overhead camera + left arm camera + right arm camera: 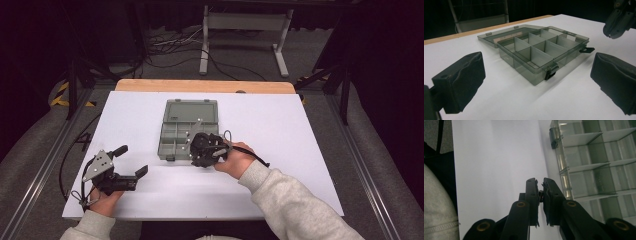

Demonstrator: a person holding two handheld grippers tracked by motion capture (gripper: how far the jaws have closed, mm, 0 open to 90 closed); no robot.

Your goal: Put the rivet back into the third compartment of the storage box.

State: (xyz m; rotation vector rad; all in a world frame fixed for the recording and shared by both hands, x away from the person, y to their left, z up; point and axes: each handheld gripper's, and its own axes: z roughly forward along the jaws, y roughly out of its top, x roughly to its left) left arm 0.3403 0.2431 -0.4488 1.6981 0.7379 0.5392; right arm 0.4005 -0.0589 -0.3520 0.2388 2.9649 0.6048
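Note:
A clear grey compartment box (180,135) lies open mid-table, its lid (191,110) flat behind it and its cells empty. In the high view my right gripper (196,159) is at the box's front right corner, held low over the table. Its own view shows the jaws (540,181) pressed nearly together just off the box's front wall (564,170); I cannot tell if anything sits in the slit. My left gripper (133,160) rests near the front left, open with nothing between its fingers. It faces the box (541,50), with the right gripper (619,20) at top right.
The white table top (280,130) has free room on both sides of the box. A wooden strip (205,86) runs along the far edge. Two black latches (551,71) stick out from the box's front. Cables (175,45) and a desk frame stand on the floor beyond.

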